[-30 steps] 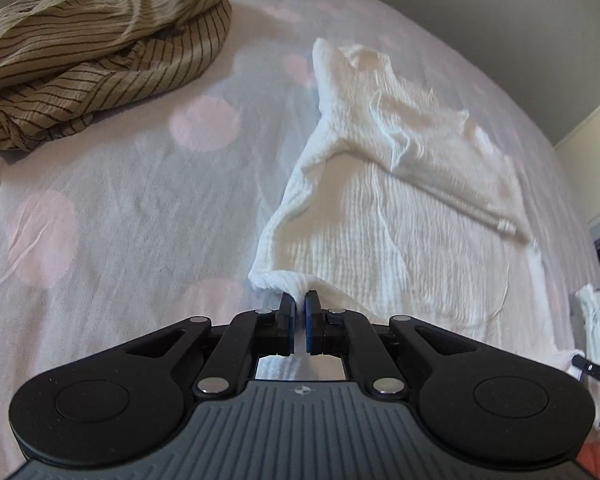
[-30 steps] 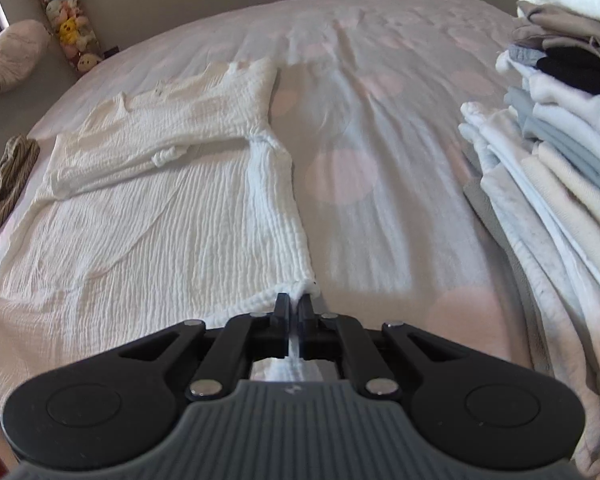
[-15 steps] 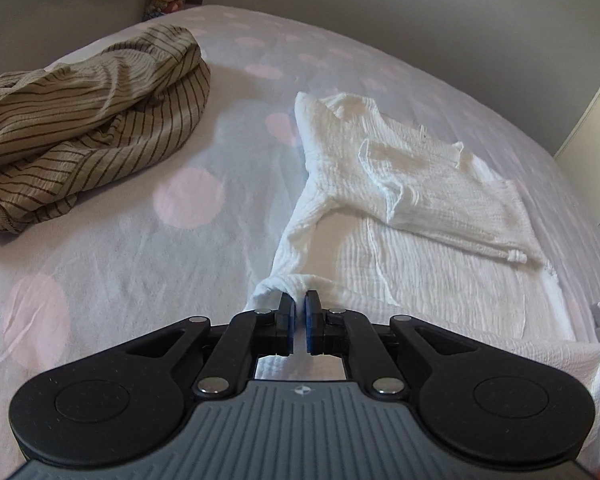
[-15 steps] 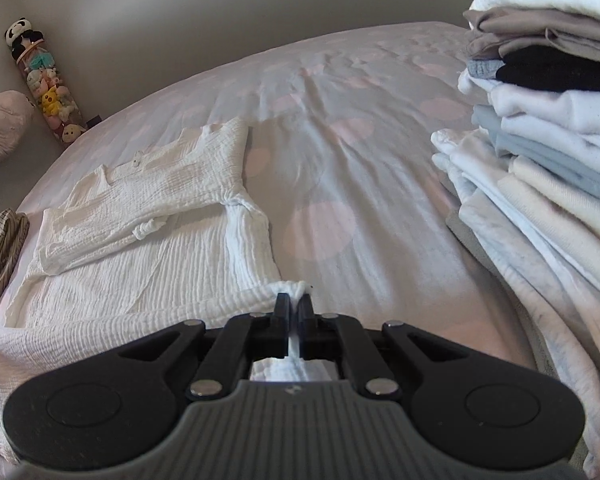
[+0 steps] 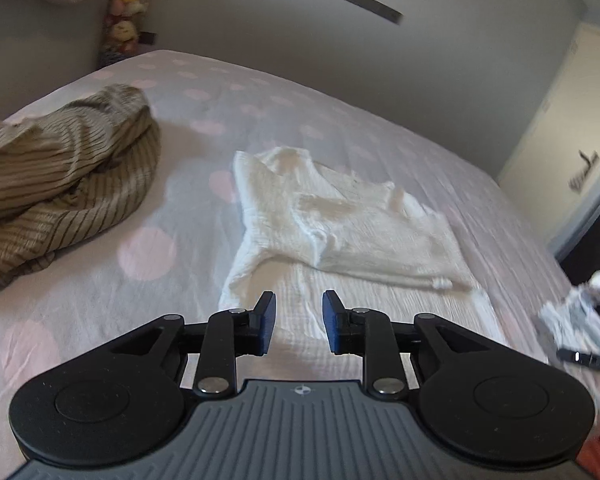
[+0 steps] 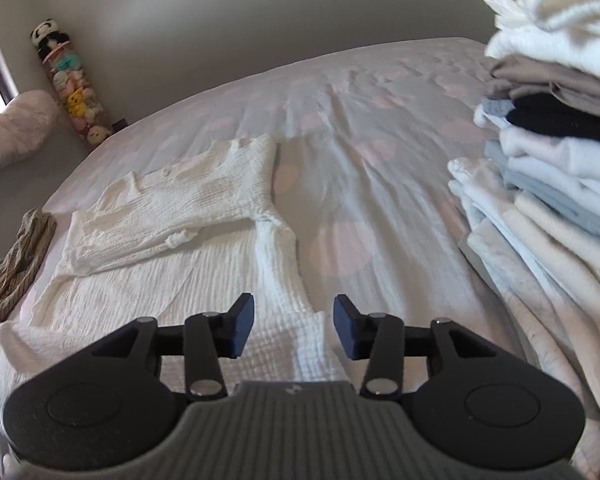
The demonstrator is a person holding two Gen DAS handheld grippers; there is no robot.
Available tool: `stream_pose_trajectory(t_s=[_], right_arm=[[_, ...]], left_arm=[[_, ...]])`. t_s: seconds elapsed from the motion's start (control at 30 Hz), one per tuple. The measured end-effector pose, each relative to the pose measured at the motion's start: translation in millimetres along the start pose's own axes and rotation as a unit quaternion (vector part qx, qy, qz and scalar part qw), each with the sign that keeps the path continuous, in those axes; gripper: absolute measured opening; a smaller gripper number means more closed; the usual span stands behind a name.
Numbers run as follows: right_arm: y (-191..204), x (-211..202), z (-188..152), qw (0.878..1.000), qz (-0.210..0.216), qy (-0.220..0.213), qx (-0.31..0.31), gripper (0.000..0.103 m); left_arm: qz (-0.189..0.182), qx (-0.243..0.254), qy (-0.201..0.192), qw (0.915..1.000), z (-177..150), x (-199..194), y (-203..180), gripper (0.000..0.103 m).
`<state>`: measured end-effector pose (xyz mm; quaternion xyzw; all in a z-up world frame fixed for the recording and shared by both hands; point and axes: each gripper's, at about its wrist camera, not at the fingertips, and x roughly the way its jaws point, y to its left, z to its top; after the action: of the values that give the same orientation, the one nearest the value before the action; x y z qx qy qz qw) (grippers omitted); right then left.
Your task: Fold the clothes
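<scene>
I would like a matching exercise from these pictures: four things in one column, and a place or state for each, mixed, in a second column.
Things:
1. white garment
2. striped garment
3. clothes stack
4. left tool

Places or states:
A. folded, piled on the bed's right side
B. open, holding nothing
C. crumpled on the bed's left side
D. spread flat on the bed, sleeve folded across

Pairs: 1-D, 2-C, 3-A, 4-B

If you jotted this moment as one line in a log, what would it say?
step: fold white garment | left gripper: open, empty | right gripper: open, over hem | garment: flat on bed | folded pile: at right
</scene>
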<state>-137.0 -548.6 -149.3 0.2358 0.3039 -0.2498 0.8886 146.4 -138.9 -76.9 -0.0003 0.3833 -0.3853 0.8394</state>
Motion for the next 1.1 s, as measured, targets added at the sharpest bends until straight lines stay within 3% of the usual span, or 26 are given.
stream_pose_trajectory(t_s=[0.07,0.13,0.2,0.33,0.43,0.5,0.53,0.6,0.63,0.77,0.83,0.93,1.03,1.1], right_arm=[[20.2,-1.0,1.2,0.997,0.029,0.038,-0.067,0.056],[47.5,0.2,-4.7,0.981,0.058,0.089,-0.161,0.056],[72.8,1.9,-18.8,0.956,0.078,0.130,-0.251,0.056],[106.7,9.8,-50.9,0.898,0.101,0.194,-0.383,0.056],[113.0,20.0,-68.3,0.872,0.098,0.222,-0.424,0.056],[115.0,27.4,-74.6,0.863,0.089,0.234,-0.438,0.057],[116.0,31.1,-77.8,0.859,0.084,0.239,-0.446,0.057],[118.4,37.3,-84.0,0.849,0.078,0.250,-0.459,0.059],[119.2,38.9,-87.3,0.844,0.077,0.255,-0.466,0.059],[120.9,42.1,-100.2,0.821,0.055,0.267,-0.502,0.067],[121.6,43.1,-103.8,0.813,0.042,0.267,-0.517,0.071],[120.6,45.5,-105.0,0.806,0.025,0.265,-0.529,0.073],[110.1,47.6,-101.6,0.804,0.012,0.267,-0.531,0.072],[101.1,49.1,-97.9,0.808,0.004,0.268,-0.525,0.072]], left_arm=[[-0.009,0.098,0.052,0.9938,-1.4,5.2,-28.4,0.023],[-0.012,0.194,0.109,0.9748,-9.7,14.1,-55.9,0.023],[-0.011,0.270,0.154,0.9503,-23.4,24.4,-77.2,0.023],[-0.025,0.399,0.226,0.8884,-62.3,40.0,-109.1,0.023],[-0.033,0.468,0.270,0.8409,-92.4,48.3,-116.5,0.023],[-0.033,0.494,0.293,0.8182,-104.3,53.0,-119.4,0.026],[-0.034,0.505,0.300,0.8089,-110.1,54.3,-121.4,0.028],[-0.034,0.523,0.311,0.7928,-120.1,57.1,-123.8,0.045],[-0.034,0.532,0.317,0.7846,-125.1,58.5,-125.1,0.048],[0.004,0.583,0.329,0.7426,-148.6,67.1,-123.2,0.050],[0.015,0.593,0.335,0.7318,-156.1,69.5,-116.9,0.051],[0.019,0.572,0.344,0.7446,-152.5,70.2,-105.8,0.058],[0.026,0.554,0.360,0.7504,-148.8,71.1,-91.4,0.062],[0.032,0.529,0.368,0.7639,-143.7,72.7,-81.4,0.063]])
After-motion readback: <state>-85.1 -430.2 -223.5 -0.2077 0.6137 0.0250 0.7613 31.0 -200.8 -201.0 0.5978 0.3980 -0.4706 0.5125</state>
